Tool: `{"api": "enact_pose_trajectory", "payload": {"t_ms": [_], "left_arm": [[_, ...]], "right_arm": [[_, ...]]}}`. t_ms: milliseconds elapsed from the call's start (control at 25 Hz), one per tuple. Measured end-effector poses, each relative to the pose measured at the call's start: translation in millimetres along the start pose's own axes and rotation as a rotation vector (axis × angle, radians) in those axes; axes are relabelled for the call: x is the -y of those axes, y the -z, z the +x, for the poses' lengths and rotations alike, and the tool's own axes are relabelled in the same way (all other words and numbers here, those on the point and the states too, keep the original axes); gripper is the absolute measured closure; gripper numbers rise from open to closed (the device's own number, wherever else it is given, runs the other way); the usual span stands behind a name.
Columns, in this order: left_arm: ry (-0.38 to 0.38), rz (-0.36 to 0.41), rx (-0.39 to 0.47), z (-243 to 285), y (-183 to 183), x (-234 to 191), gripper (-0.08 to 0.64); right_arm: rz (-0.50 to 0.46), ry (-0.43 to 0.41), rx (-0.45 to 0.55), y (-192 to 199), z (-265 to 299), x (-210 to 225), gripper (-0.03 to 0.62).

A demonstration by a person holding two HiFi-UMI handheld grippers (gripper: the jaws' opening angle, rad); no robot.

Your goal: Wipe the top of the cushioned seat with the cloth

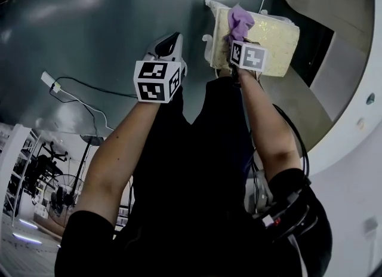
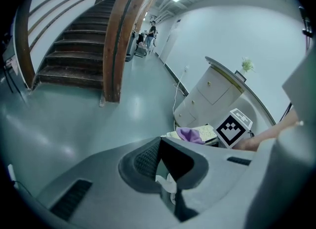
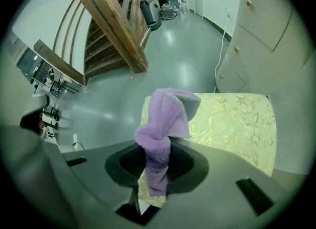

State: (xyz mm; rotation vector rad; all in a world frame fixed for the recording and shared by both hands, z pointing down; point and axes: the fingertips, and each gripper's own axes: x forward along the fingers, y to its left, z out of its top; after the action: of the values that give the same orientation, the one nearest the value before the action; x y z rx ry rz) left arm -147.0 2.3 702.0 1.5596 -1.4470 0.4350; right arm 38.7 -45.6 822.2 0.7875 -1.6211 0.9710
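The cushioned seat [image 1: 276,38] is a low block with a pale gold patterned top [image 3: 232,122], standing on the grey floor just ahead of me. My right gripper [image 1: 237,36] is shut on a purple fleece cloth [image 3: 163,124], which bunches up out of the jaws and hangs over the seat's near left corner. The cloth [image 1: 240,20] covers that corner in the head view. My left gripper [image 1: 172,38] hovers over bare floor left of the seat, its jaws closed with nothing between them [image 2: 159,141]. In the left gripper view the seat [image 2: 208,133] and cloth [image 2: 187,134] lie to its right.
A curved white cabinet [image 2: 212,90] stands right behind the seat, with a white cable [image 3: 222,50] running down beside it. A wooden staircase [image 3: 113,30] rises at the left. A dark cable with a white plug [image 1: 49,80] lies on the floor at my left.
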Motion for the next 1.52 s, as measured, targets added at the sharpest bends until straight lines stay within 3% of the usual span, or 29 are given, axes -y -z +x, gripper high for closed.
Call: {"api": "enact_pose_trajectory", "payload": {"t_ms": [360,600,800,960,1160,1360,1520], "left_arm": [[-0.019,-0.039,0.006,-18,1,-18,0.557],[-0.002,-0.017,0.003,-15,-9,10,0.557],[0.059,0.024,0.01,6,-29,73,0.557],[0.093,0.067,0.007,33,-46,120,0.557],[0.127,0.093,0.006,70,-50,171,0.557],[0.139,0.072,0.0,96,-35,192,0.557],[0.116,0.028,-0.031,106,-9,186,0.557]], "right_arm": [[-0.146,-0.122,-0.029,-13,3,-64,0.491],[-0.079,-0.188,0.109,-48,-48,-68,0.489],[-0.026,-0.156,0.206,-74,-98,-6,0.488],[0.008,-0.081,0.215,-79,-113,68,0.488],[0.074,0.01,0.186,-59,-100,168,0.488],[0.167,0.064,0.167,-47,-74,237,0.488],[0.209,0.069,0.168,-45,-54,262,0.488]]}}
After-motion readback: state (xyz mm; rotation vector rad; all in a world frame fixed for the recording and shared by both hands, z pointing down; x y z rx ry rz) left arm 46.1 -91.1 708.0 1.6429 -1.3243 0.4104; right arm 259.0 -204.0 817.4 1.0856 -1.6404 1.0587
